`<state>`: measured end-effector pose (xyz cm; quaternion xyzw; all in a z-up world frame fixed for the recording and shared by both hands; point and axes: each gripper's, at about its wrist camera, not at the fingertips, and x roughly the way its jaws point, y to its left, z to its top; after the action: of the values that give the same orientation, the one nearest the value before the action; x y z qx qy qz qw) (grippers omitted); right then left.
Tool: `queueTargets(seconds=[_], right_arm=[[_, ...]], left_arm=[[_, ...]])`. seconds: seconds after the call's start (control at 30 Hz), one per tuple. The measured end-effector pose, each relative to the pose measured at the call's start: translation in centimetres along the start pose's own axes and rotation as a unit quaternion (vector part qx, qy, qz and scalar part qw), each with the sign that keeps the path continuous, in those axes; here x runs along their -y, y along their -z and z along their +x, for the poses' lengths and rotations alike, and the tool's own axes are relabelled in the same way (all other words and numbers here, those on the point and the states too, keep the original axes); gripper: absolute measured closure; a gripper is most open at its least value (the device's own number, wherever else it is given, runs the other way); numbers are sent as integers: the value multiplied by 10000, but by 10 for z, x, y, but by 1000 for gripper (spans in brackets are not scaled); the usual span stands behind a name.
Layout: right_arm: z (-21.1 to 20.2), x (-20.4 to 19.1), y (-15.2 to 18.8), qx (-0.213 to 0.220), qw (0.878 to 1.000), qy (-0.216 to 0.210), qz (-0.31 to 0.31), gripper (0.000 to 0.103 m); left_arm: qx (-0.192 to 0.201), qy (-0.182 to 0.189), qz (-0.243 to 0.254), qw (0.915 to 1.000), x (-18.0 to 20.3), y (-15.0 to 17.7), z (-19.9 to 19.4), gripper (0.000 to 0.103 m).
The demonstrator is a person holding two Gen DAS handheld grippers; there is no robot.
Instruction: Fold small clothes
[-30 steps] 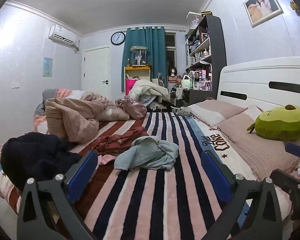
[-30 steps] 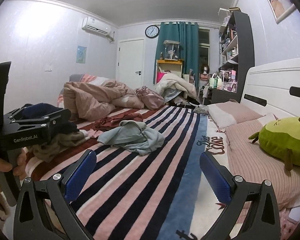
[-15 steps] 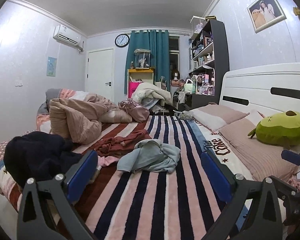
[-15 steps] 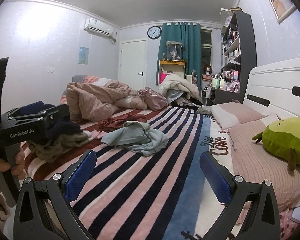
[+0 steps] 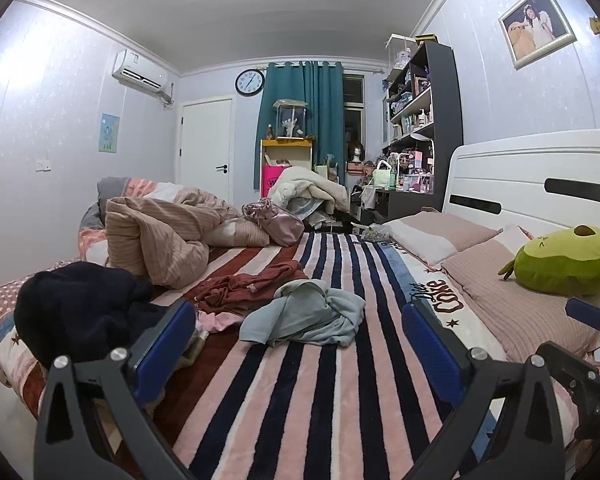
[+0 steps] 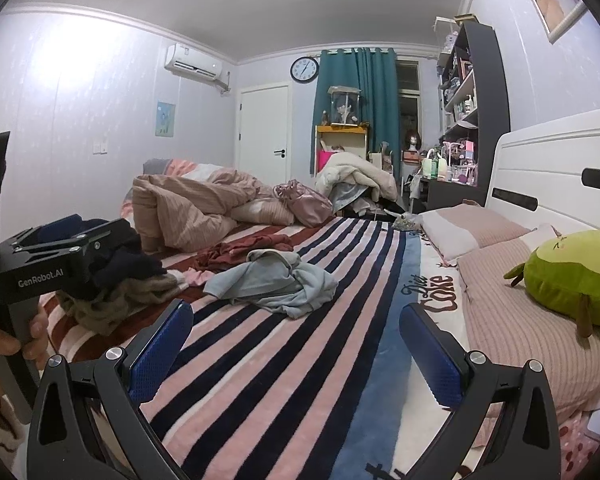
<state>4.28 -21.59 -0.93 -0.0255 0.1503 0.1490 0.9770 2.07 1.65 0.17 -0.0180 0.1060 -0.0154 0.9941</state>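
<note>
Clothes first: from my left wrist cam, the crumpled light blue garment (image 5: 306,314) sits on the striped blanket (image 5: 300,400), ahead of the left gripper (image 5: 298,344) and roughly centered between its two blue pads, not touching either one. Jaws are spread wide with nothing in them. A rust-red garment (image 5: 244,290) lies just behind and left of the blue one, and a dark navy pile (image 5: 80,308) is bunched up off to the left near the bed edge, partly behind the left pad. Green avocado plush (image 5: 564,264) is parked on the pink pillows by the headboard, and a bit of my right gripper (image 5: 592,344) pokes in at the right edge.

Right wrist cam: same light blue garment (image 6: 274,282) is ahead of the right gripper (image 6: 296,338), a little left of center, well clear of the pads. These jaws are wide apart too, holding nothing. The rust-red garment (image 6: 244,252) is beyond it. On the left I can see the left gripper body (image 6: 56,264) with my hand (image 6: 8,344) on its handle, and the navy pile (image 6: 128,264) on top of a brownish knit (image 6: 116,300) just beside it.
</note>
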Motion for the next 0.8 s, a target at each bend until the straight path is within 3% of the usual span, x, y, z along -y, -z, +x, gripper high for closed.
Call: queueTargets(seconds=[0.8], right_arm=[[-3, -15, -12, 41, 10000, -12, 89, 0]], left_arm=[[26, -59, 128, 9999, -1, 4, -5, 1]])
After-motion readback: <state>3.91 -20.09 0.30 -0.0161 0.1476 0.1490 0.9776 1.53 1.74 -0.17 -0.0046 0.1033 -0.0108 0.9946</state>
